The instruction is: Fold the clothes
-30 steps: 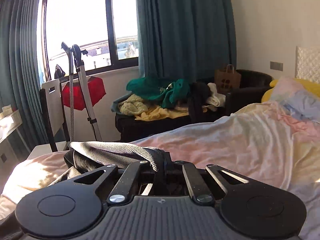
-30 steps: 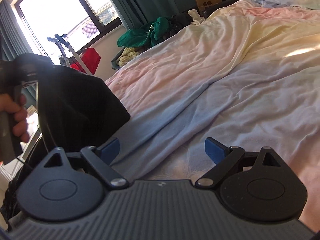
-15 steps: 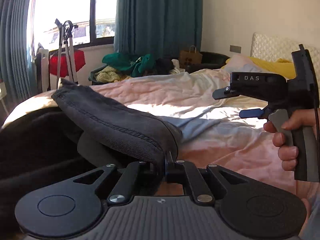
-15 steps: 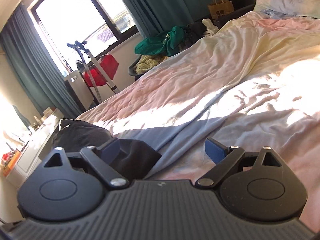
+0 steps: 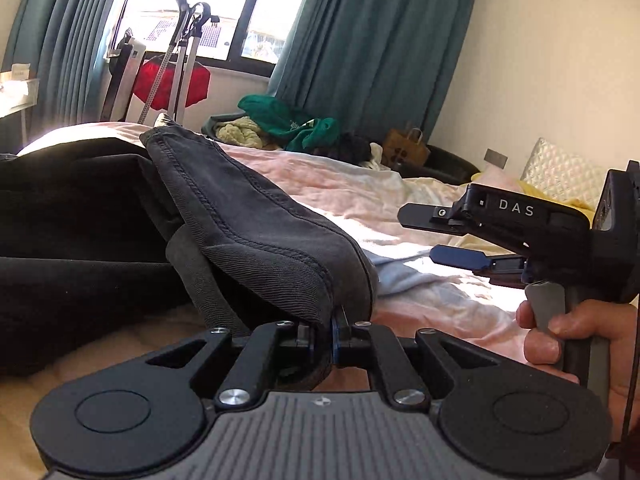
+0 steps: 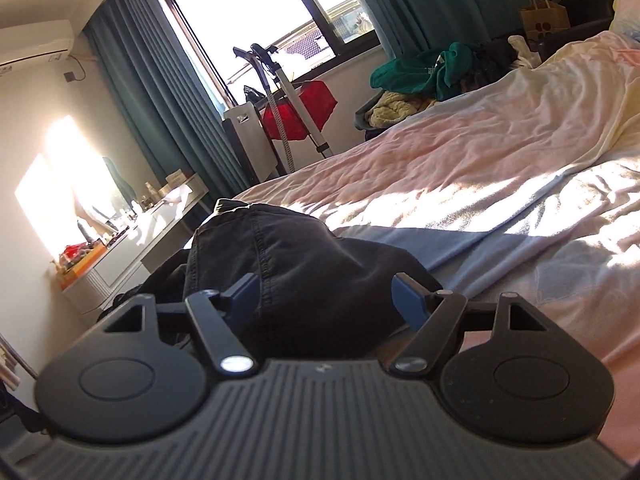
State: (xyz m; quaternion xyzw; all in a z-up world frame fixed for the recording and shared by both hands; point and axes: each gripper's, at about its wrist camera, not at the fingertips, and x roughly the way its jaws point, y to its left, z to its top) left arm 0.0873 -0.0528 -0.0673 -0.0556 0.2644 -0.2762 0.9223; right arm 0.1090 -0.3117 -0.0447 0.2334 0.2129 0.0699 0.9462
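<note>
Dark grey trousers with stitched seams lie bunched at the near left of the pastel bed sheet. My left gripper pinches a folded edge of them; its jaws are starting to open, with cloth still between the pads. The right gripper, held by a hand, hovers just right of that fold. In the right wrist view the trousers bulge up between and beyond the blue fingers of the right gripper. Its jaws are closing, and the pads do not press on the cloth.
Wrinkled sheet stretches away to the right toward pillows. Beyond the bed sit a pile of green and yellow clothes, a brown paper bag and a red bag on a metal stand. A cluttered white dresser stands left.
The left gripper swung down and laid the trousers on the bed. The right gripper moved left to the fold, and its fingers have narrowed around the bulge.
</note>
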